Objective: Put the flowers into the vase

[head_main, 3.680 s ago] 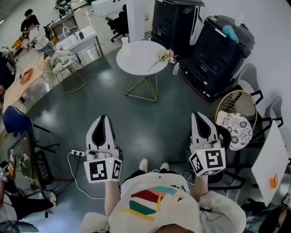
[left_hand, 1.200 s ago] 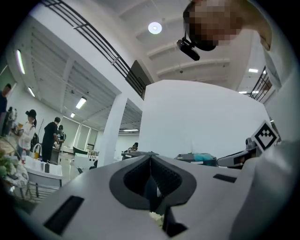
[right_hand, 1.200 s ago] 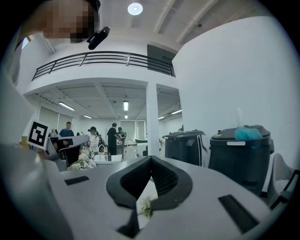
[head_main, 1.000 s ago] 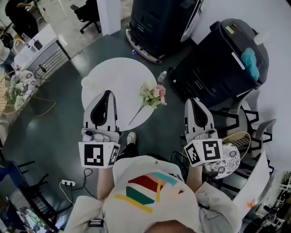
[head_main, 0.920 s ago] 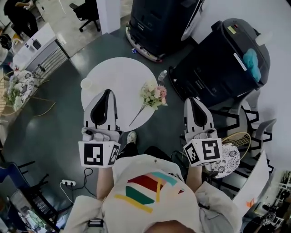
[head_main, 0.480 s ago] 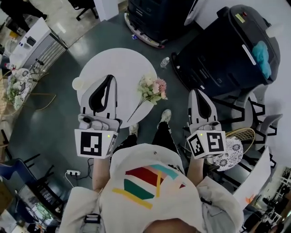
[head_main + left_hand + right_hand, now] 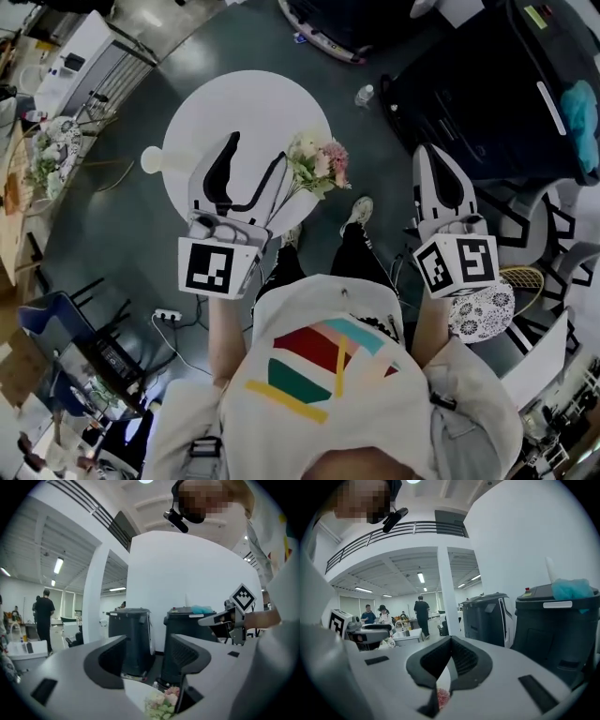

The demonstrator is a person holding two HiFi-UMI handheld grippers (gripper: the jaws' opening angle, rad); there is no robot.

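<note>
Left gripper point(image 7: 255, 157) is hovering over the round white table point(image 7: 234, 98) in the upper left-centre of the head view. Its jaws are opening, sitting at a middling gap, with nothing pinched between them. In the left gripper view the left gripper point(image 7: 147, 641) is showing both jaws clearly apart. The flowers point(image 7: 163, 704) are peeking in at the bottom of that frame, just beside the right-hand jaw and not gripped.

In the head view the flowers point(image 7: 319, 161) are lying at the table's right edge, upper centre of the frame. The blooms are pointing right and the stems are running down-left past the left gripper's right-hand jaw; cannot tell if jaw and stems are touching. The vase point(image 7: 152, 159), small and white, is standing upright at the table's left edge, well apart from the flowers.

Right gripper point(image 7: 434, 155) is hanging right of the table over dark floor, jaws together and holding nothing. In the right gripper view the right gripper point(image 7: 450, 640) is showing its tips meeting, with a pink speck of bloom low in the frame beneath them.

Black bins point(image 7: 487, 75) are filling the upper right. A water bottle point(image 7: 364, 95) is sitting on the floor between table and bins.
</note>
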